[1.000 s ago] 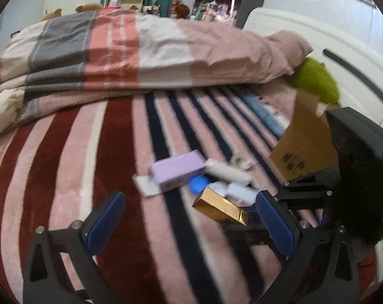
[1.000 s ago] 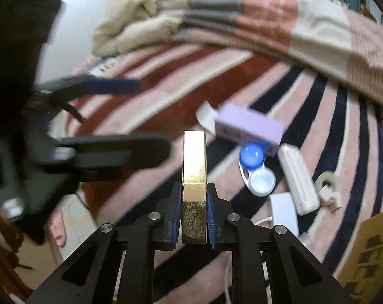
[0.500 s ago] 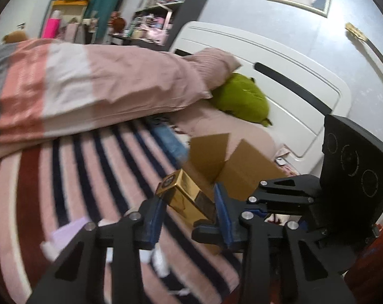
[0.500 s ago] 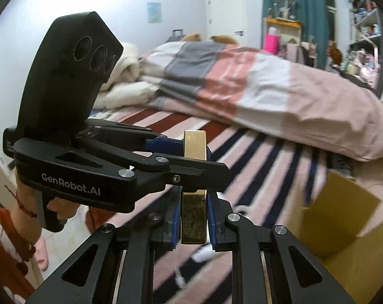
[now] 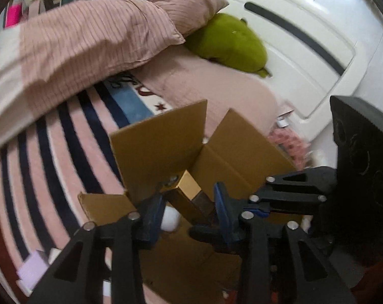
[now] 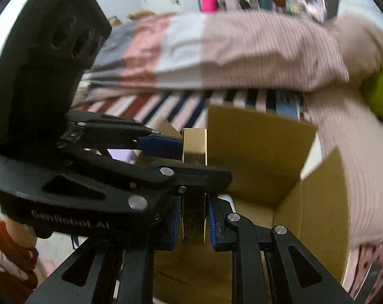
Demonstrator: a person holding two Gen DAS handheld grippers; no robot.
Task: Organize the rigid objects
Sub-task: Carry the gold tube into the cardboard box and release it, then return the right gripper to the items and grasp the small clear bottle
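The right gripper (image 6: 193,224) clenches the near end of a long shiny gold rectangular box (image 6: 194,149); the left gripper (image 5: 189,204), whose blue-padded fingers (image 5: 223,209) have just been opening slightly, spans the box's far end, though whether its pads still press cannot be told; the gold box hangs over an open brown cardboard carton (image 5: 161,141) on the striped pink bed (image 5: 64,131); farther off lie a pink ribbed duvet (image 5: 90,43) and a green plush toy (image 5: 229,43).
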